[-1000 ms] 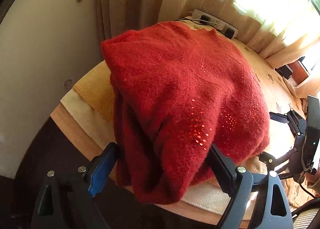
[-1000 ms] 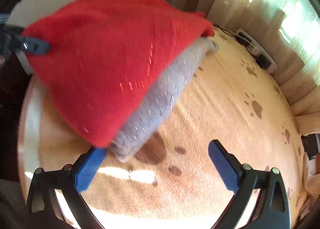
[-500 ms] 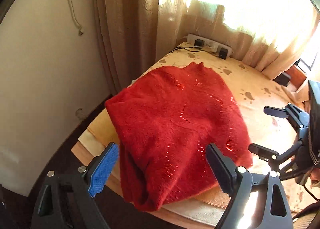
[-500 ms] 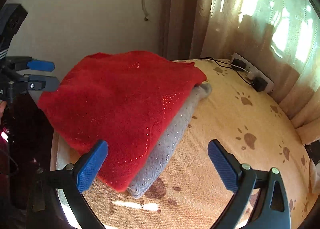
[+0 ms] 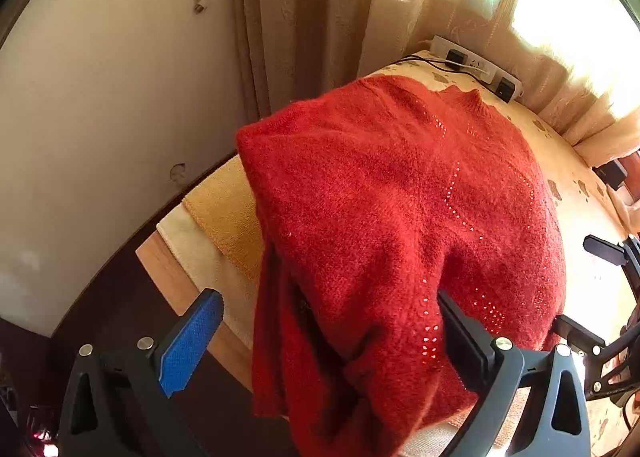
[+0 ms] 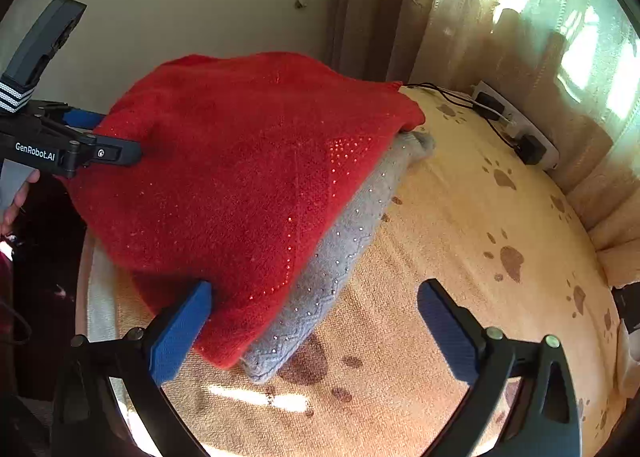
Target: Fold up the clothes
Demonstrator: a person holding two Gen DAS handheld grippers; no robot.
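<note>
— Well, where's the red sweater (image 6: 248,185)?
— Folded on top of a grey sweater (image 6: 332,277), on the paw-print cloth (image 6: 460,257) over the counter.
— And the left hand-held gripper (image 5: 320,341)?
— Jaws opening, sweater edge between them, unpinched. Right hand-held gripper (image 6: 316,329) is spread wide, gripping nothing.

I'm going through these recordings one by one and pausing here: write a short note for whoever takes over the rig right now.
Left gripper: jaws opening, red sweater draped between them, not pinched.
Right gripper: open, holding nothing; its left pad touches the red sweater's edge.
Red sweater lies folded on the folded grey sweater, on the paw-print cloth.
Done: both folded and stacked.
Left: one corner hangs over the table edge; probably tuck it in.
</note>
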